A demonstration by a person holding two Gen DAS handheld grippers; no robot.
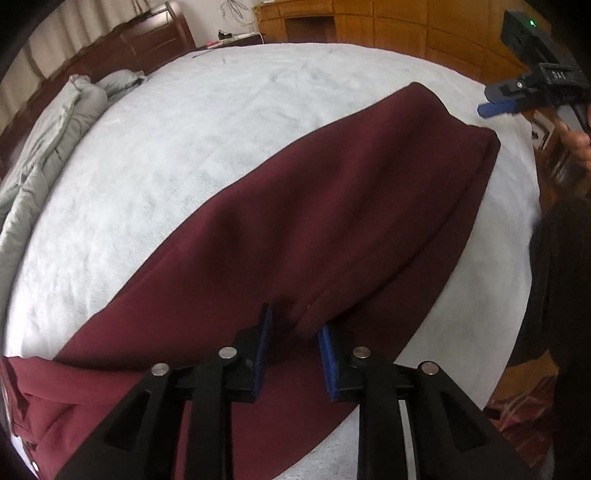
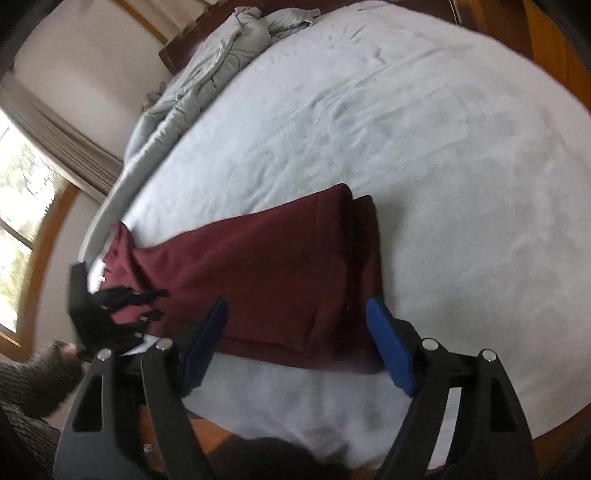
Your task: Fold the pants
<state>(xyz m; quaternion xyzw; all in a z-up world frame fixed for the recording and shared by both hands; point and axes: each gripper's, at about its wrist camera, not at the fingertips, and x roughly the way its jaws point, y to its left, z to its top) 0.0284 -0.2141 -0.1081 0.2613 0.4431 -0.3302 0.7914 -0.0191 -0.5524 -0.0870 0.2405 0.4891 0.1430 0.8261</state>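
- Maroon pants [image 1: 295, 221] lie flat on the pale, fuzzy bed cover [image 1: 184, 147], legs stacked one on the other.
- Only the left wrist view shows the wooden cabinets [image 1: 369, 26] beyond the bed; only the right wrist view shows the window [image 2: 22, 206] and curtain [image 2: 62, 136].
- Both views show the crumpled grey quilt [image 2: 207, 70] along the far bed edge.
- The long axis of the pants runs diagonally in the left view, waist near the left gripper [image 1: 295, 350], hems toward the right gripper [image 2: 299, 343].
- The fabric looks smooth and matte, with a soft ridge between the left jaws.
- The left jaws stand slightly apart, straddling that ridge; whether they pinch it cannot be told.
- The right jaws are wide apart above the hem end, holding nothing.
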